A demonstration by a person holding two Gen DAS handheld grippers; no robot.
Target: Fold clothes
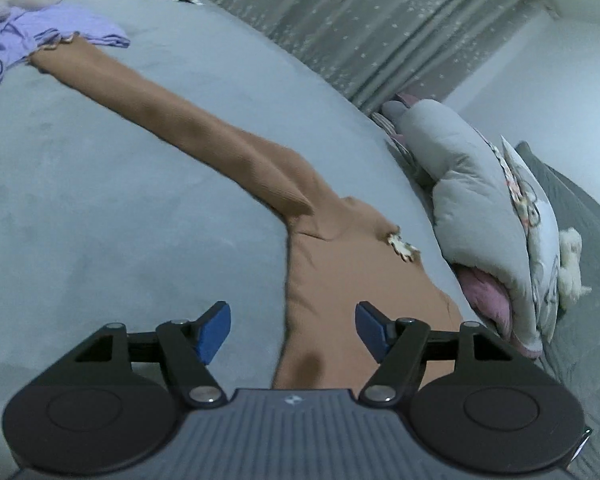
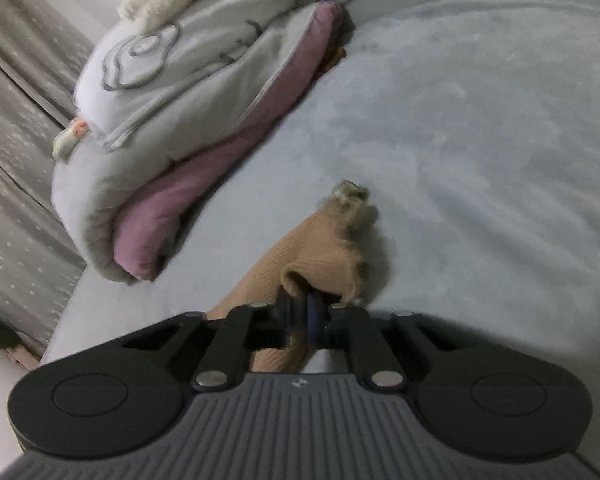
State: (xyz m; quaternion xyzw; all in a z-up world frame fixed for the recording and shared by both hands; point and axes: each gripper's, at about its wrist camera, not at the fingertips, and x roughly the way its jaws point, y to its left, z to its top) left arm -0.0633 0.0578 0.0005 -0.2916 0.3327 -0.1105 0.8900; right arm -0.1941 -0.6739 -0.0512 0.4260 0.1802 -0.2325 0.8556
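Item: tan top (image 1: 332, 280), spread on the grey bed (image 1: 120, 220), one sleeve (image 1: 172, 112) outstretched. Right claw (image 2: 306, 314) clenched on a frilled cuff (image 2: 336, 248); left claw (image 1: 292, 332) released above the body. Risk — thin pinch slipping, or dragging the unpinned body askew.

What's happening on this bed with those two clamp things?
A person is folding clothes using a handheld gripper in each hand. The right gripper is shut on a cuff of the tan top, lifted off the grey bedspread. The left gripper hangs open over the top's body, gripping nothing. One sleeve stretches out towards a purple garment. Folded bedding sits alongside.
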